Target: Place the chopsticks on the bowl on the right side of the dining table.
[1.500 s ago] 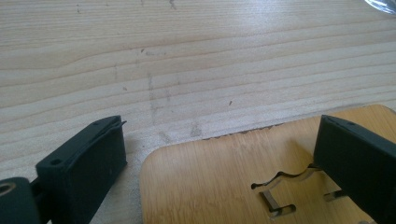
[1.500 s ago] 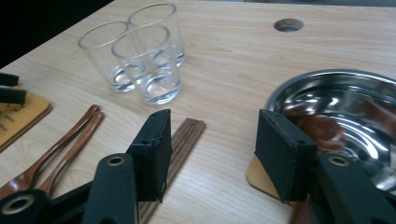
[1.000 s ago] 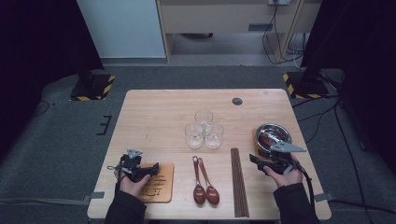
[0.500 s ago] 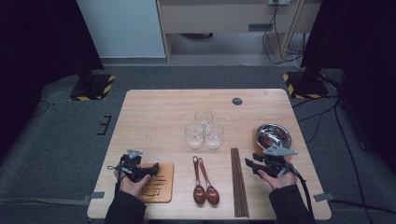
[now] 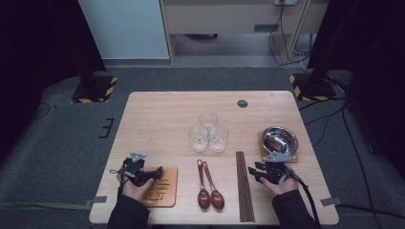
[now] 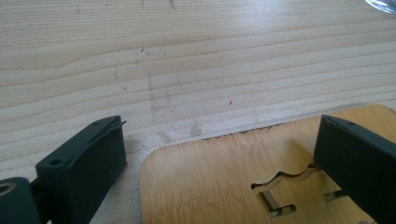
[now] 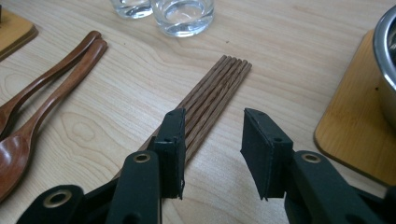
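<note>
Chopsticks (image 7: pixel 212 100), dark brown wood, perhaps five, bundled side by side, ends flush

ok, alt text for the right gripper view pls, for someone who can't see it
The right gripper, jaws apart with nothing between them, hangs low over a bundle of dark wooden chopsticks on a pale wood table. Two brown wooden spoons lie left, two glasses beyond, and a steel bowl on a wooden coaster sits right.
</note>
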{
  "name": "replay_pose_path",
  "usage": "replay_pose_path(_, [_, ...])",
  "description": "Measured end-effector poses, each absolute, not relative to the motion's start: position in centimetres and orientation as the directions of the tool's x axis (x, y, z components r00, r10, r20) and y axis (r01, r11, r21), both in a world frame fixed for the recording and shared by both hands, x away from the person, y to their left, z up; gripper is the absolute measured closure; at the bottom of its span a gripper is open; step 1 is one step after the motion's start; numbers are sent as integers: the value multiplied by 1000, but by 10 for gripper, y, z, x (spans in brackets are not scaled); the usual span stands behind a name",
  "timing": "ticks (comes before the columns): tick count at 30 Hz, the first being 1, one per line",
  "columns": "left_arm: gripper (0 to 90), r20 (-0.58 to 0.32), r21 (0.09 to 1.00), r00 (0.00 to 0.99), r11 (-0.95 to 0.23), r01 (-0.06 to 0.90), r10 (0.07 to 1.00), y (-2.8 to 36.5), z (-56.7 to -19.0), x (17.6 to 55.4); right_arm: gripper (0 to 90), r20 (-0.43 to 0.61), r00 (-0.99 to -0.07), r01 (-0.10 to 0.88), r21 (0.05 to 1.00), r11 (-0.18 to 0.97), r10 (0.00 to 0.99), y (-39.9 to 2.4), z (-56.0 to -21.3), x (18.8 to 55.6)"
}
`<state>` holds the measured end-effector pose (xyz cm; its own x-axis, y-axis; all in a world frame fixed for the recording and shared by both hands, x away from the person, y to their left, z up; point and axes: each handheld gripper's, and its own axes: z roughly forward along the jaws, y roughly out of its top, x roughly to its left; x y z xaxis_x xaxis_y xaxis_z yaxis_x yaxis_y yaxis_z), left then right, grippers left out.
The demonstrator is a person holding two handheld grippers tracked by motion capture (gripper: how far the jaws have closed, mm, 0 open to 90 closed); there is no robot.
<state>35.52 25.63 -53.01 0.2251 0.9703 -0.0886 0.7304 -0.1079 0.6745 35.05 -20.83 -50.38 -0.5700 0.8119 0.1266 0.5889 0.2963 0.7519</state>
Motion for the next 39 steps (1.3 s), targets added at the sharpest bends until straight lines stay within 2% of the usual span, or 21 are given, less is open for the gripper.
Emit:
replay_pose_path(6, [14, -88, 674, 225, -108, 731, 970, 256, -530, 355, 633, 141, -567, 607, 737, 296, 812, -208, -510, 351])
replay_pose_path(24, [14, -87, 674, 224, -108, 731, 971, 256, -530, 355, 646, 132, -589, 633, 689, 353, 797, -196, -523, 352])
replay_pose_path(39, [14, -87, 674, 224, -108, 731, 971, 256, -530, 355, 753, 113, -561, 643, 683, 346, 820, -204, -525, 355])
